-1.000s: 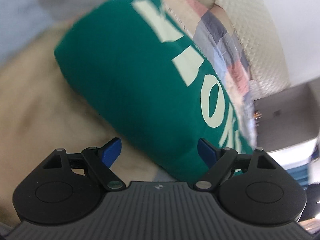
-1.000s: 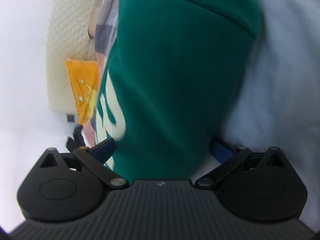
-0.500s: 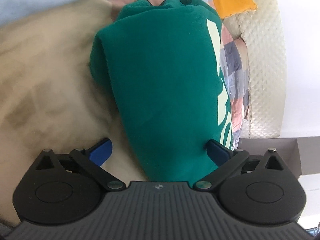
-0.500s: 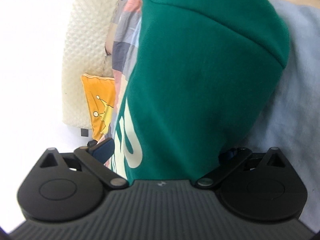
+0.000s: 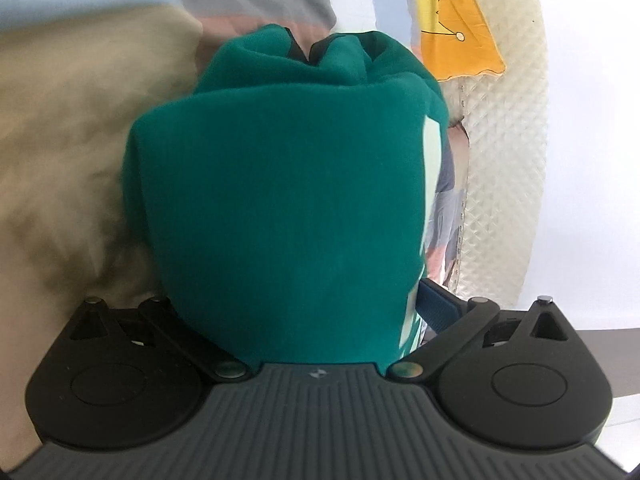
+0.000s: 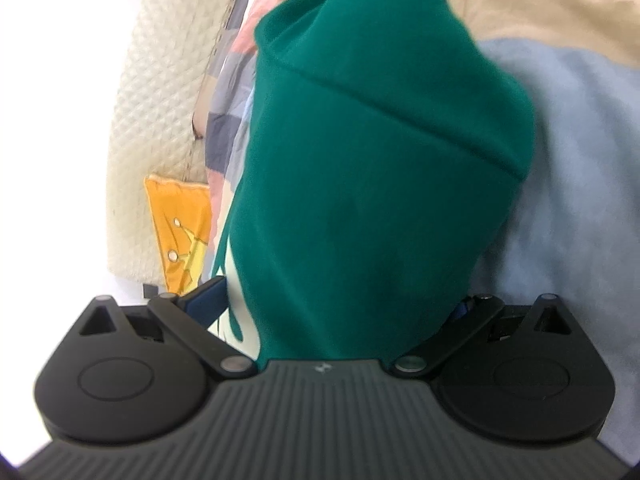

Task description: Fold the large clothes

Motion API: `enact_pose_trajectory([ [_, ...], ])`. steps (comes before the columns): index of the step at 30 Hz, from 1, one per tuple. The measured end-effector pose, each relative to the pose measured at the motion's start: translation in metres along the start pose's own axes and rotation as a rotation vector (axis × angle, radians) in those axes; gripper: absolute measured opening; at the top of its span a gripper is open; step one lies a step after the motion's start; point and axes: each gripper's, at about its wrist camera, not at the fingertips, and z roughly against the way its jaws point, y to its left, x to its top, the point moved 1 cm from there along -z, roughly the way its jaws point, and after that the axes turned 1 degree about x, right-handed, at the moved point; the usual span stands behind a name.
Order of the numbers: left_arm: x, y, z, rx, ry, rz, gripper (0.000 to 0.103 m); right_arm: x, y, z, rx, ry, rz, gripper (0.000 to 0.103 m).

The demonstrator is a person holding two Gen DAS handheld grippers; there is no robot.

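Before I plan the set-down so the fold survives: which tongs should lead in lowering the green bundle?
Either, probably: both the left tongs and the right tongs straddle the folded green sweatshirt, spread wide at opposite ends. Lowering together seems safer than letting one lead.

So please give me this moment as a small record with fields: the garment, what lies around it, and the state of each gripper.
garment: green sweatshirt, folded into a thick bundle, pale lettering along one edge
left gripper: jaws wide, bundle between them; grip cannot be told
right gripper: jaws wide, bundle between them; grip cannot be told
beside the bundle: checked cloth, orange cloth, cream quilted cover
under the bundle: beige fabric, light blue fabric
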Motion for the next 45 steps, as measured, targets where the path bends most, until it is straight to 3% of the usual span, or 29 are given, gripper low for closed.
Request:
enact_pose_trajectory([
  [4,0.004,-0.004,-0.005,-0.008,-0.003,0.006,0.101,-0.005,-0.003,-0.006,-0.007,-0.020,-0.027,0.103],
  [11,0.001,-0.015,0.003,-0.003,-0.026,-0.089,0.072,-0.007,-0.007,-0.011,-0.017,-0.021,-0.006,0.103],
  [14,-0.001,-0.021,0.006,-0.002,-0.036,-0.123,0.066,-0.008,-0.009,-0.007,-0.010,-0.052,-0.002,0.103],
  [21,0.003,-0.039,0.006,-0.009,-0.035,-0.186,0.060,-0.012,-0.012,0.004,0.029,-0.059,0.007,0.102],
  [22,0.005,-0.042,0.004,-0.012,-0.035,-0.195,0.060,-0.011,-0.016,0.003,0.044,-0.062,-0.001,0.100],
  [27,0.006,-0.047,0.003,-0.020,-0.026,-0.204,0.060,-0.009,-0.012,0.004,0.091,-0.040,0.021,0.063],
  [30,0.008,-0.041,0.016,-0.024,-0.028,-0.204,0.059,-0.012,-0.003,0.013,0.119,-0.048,0.079,0.049],
  [37,-0.002,-0.046,0.032,-0.039,-0.099,-0.289,0.057,-0.024,0.024,0.036,0.217,-0.037,0.246,0.046],
  [45,-0.011,-0.047,0.053,-0.093,-0.090,-0.333,0.057,-0.034,0.038,0.070,0.283,-0.037,0.343,0.044],
])
